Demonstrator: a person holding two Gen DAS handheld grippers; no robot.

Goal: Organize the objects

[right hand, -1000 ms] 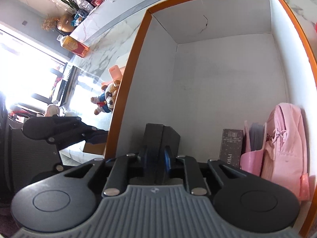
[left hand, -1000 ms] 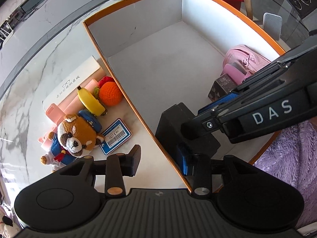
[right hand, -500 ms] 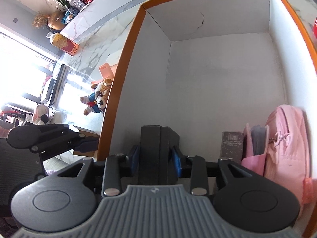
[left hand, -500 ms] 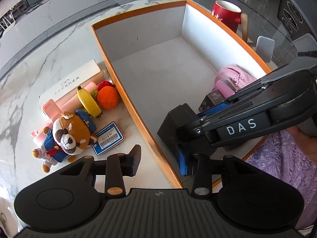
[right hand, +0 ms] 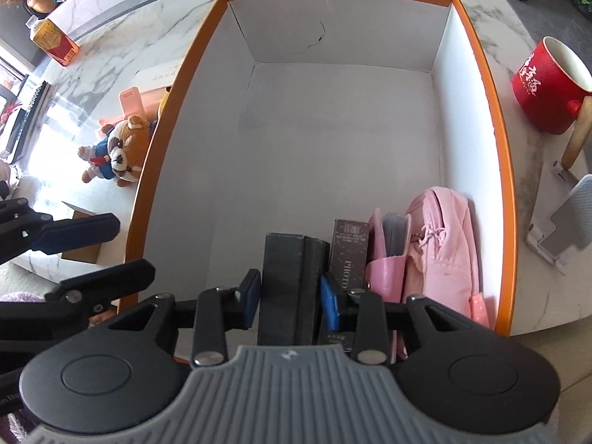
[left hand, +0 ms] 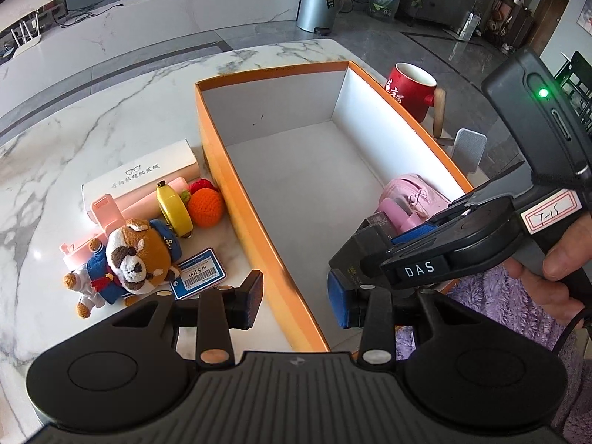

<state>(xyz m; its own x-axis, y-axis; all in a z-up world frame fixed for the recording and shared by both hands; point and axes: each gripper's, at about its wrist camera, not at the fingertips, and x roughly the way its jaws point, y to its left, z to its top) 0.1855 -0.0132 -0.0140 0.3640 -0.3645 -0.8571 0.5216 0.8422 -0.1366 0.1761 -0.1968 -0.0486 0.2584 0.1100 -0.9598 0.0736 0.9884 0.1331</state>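
Note:
An orange-rimmed white box [left hand: 218, 170] [right hand: 495, 118] sits on the marble table. My right gripper [right hand: 290, 298] has its jaws spread just wider than a black box [right hand: 286, 270] that stands at the near end of the orange box, beside a dark carton [right hand: 349, 251] and a pink bag [right hand: 440, 236]. A small gap shows beside the left pad. My left gripper [left hand: 296, 298] is open and empty, straddling the box's near left wall. A plush raccoon [left hand: 129, 259], banana [left hand: 172, 211], orange crochet ball [left hand: 205, 205] and blue tag [left hand: 201, 272] lie left of the box.
A white glasses case [left hand: 140, 174] and pink items [left hand: 107, 207] lie at the left. A red mug [right hand: 547, 85] and a grey phone stand [right hand: 566, 218] stand right of the box. A yellow-red carton [right hand: 53, 40] is far left.
My right gripper's jaws have opened off the black box, which now stands in the orange box. Both grippers have drawn back and up. The left gripper stays open.

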